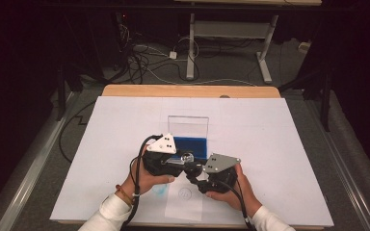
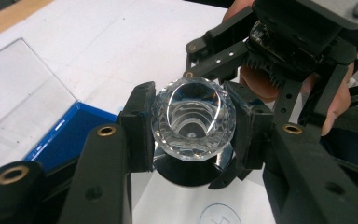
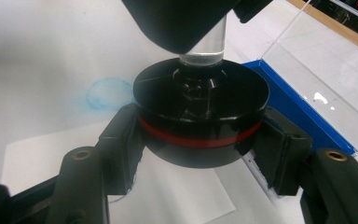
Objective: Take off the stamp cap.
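clearly the faceted clear glass cup (image 2: pixel 193 119), held at centre frame in the left gripper view, is hard, slick and breakable; the left gripper (image 2: pixel 193 126) is clamped on its ribbed sides, the surest hold. just below it, mid-frame in the right gripper view, the round black base with a red band (image 3: pixel 200 121) looks stiff and fairly light; the right gripper (image 3: pixel 200 154) squeezes its rim. both hang just above the white paper sheet (image 1: pixel 125 125), near the blue tray with a clear lid (image 1: pixel 189 143).

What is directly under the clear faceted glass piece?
Under the clear faceted glass piece sits a black round base with a red band, clamped by the right hand-held gripper. The joint between them is covered.
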Available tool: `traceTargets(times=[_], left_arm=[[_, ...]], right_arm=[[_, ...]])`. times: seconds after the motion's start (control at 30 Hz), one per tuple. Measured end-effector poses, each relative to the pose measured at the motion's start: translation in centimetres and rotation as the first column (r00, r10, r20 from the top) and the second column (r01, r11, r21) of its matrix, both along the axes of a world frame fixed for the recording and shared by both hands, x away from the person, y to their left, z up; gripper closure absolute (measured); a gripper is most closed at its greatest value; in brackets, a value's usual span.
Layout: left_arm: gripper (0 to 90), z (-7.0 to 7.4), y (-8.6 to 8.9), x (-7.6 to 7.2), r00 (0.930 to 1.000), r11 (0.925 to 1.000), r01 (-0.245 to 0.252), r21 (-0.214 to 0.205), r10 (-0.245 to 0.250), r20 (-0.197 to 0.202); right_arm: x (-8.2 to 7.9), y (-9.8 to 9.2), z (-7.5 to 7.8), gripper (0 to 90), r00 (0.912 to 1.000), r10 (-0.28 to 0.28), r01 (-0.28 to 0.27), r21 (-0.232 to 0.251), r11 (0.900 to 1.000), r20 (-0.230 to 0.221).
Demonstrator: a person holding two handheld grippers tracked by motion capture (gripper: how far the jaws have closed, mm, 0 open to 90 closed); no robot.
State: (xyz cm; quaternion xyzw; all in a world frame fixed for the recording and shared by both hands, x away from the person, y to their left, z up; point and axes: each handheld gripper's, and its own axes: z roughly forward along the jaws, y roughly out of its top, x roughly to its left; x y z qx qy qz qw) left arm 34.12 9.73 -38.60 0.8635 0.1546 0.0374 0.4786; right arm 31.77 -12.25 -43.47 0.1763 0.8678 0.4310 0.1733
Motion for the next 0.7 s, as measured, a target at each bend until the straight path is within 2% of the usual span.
traceTargets(times=[0.03, 0.13, 0.5, 0.67, 0.7], left_arm=[[55.1, -0.08, 0.09, 0.09, 0.9999, 1.0, 0.002, -0.009, -0.002, -0.012], [55.1, -0.14, 0.2, 0.17, 0.9997, 0.9999, 0.013, -0.005, -0.013, -0.018], [55.1, -0.3, 0.27, 0.28, 0.9992, 0.9997, 0.024, 0.0, -0.024, -0.031], [55.1, -0.41, 0.35, 0.4, 0.9988, 0.9997, 0.025, -0.003, -0.025, -0.042], [55.1, -0.37, 0.55, 0.47, 0.999, 0.9993, 0.011, -0.035, -0.013, -0.042]], right_arm=[[-0.02, -0.03, 0.03, 39.1, 1.0, 0.0, 0.0, 0.009, 1.0, -0.005], [-0.14, -0.04, 0.1, 39.2, 1.0, 0.005, -0.005, -0.007, 1.0, 0.006], [-0.34, 0.08, 0.08, 39.3, 0.9997, 0.015, -0.014, -0.042, 0.999, 0.021], [-0.34, 0.13, 0.01, 39.3, 0.9996, 0.021, -0.02, -0.043, 0.9989, 0.019], [-0.38, 0.18, -0.05, 39.3, 0.9995, 0.024, -0.023, -0.054, 0.9983, 0.02]])
